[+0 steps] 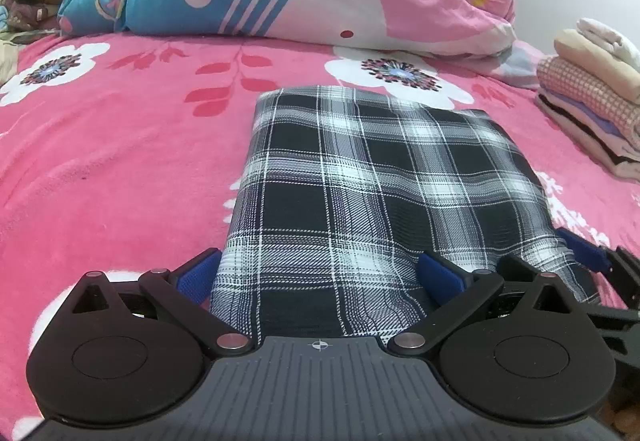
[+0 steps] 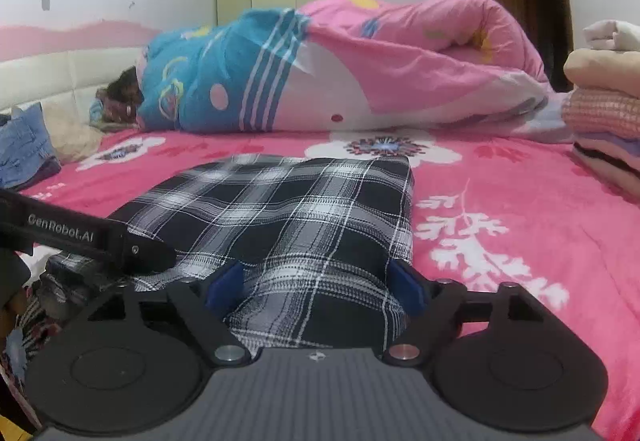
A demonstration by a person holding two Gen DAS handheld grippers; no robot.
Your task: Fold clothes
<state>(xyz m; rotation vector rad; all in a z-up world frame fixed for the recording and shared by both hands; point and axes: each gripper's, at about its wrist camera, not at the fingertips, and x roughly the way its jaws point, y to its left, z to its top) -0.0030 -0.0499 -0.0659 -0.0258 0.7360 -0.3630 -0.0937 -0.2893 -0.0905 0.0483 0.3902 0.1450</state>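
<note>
A black-and-white plaid garment (image 1: 380, 181) lies folded into a long rectangle on the pink floral bed sheet (image 1: 120, 161). My left gripper (image 1: 318, 269) is open and straddles the left part of the garment's near edge, so cloth fills the gap between its blue pads (image 1: 196, 277). My right gripper (image 2: 316, 281) is also open, over the near right corner of the plaid garment (image 2: 288, 209), with cloth bulging between its pads (image 2: 408, 289). Each gripper shows at the edge of the other's view: the right gripper (image 1: 592, 257) and the left gripper (image 2: 80, 237).
A stack of folded clothes (image 1: 592, 109) sits on the bed to the right. A rolled blue-and-pink quilt (image 2: 320, 73) lies across the far side, with something dark at its left end. Blue jeans (image 2: 24, 153) lie far left. Open sheet surrounds the garment.
</note>
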